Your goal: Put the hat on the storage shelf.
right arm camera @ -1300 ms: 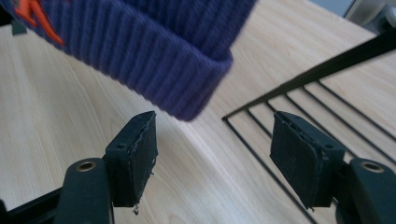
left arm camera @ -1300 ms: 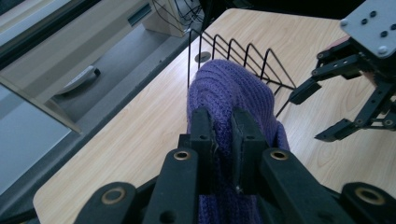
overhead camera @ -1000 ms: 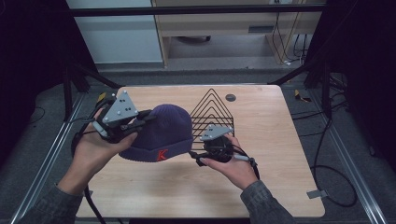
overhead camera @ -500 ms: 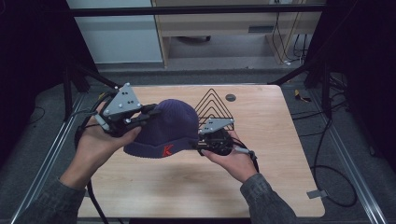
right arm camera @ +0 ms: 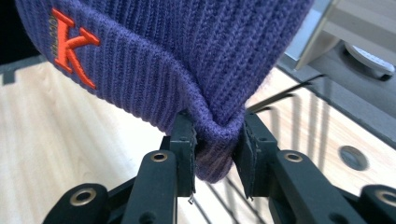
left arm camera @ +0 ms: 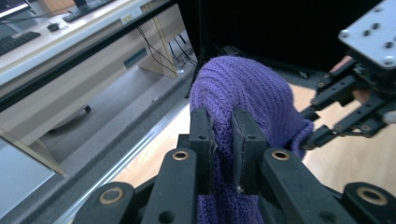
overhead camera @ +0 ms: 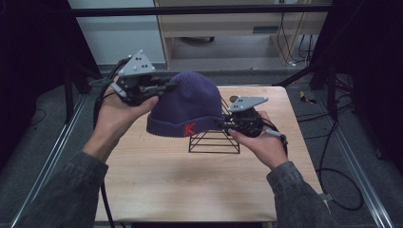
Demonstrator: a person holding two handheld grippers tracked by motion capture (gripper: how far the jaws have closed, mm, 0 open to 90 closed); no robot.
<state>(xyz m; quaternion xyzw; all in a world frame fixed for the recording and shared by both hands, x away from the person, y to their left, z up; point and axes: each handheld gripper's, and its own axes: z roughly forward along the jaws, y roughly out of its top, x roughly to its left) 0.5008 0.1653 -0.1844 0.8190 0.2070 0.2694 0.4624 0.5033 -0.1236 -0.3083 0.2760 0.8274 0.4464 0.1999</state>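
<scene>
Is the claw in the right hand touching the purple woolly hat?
Touching. In the right gripper view, the right gripper has both black jaws pressed into the folded cuff of the purple knitted hat, bunching the wool between them.

From above your side, you look forward and down across the table (overhead camera: 157,190). Each gripper camera sits close behind its own jaws, perhaps angled slightly upward, and all three views share the purple beanie (overhead camera: 187,102) at frame centre.

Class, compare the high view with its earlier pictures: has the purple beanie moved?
Yes. The purple beanie, pinched by both grippers, has risen off the wooden table and shifted right, so it now covers the top of the black wire rack.
</scene>
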